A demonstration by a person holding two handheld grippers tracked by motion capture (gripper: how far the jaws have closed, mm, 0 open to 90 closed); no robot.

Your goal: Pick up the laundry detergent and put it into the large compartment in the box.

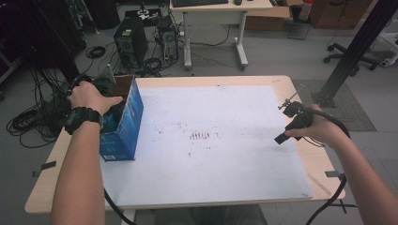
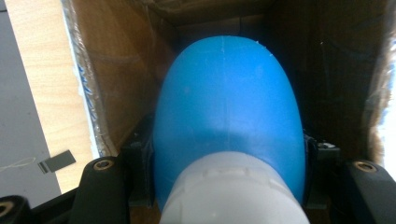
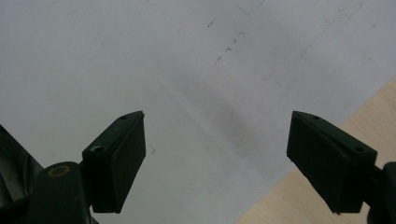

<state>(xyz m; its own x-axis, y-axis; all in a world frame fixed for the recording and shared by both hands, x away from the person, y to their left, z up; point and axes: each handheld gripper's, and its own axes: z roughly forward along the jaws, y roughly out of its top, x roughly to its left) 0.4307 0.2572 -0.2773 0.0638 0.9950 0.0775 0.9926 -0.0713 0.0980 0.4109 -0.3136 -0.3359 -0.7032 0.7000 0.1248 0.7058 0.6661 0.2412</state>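
Left gripper [image 2: 229, 186] holds a blue bottle [image 2: 229, 116] inside an open blue cardboard box [image 1: 126, 122].

The bottle, white-capped, sits clamped between the jaws, pointing into the box's brown interior. The right gripper [image 3: 217, 158], well apart, hovers with jaws wide and empty over the white mat [image 3: 140, 56] near the table [image 3: 364, 126] edge.
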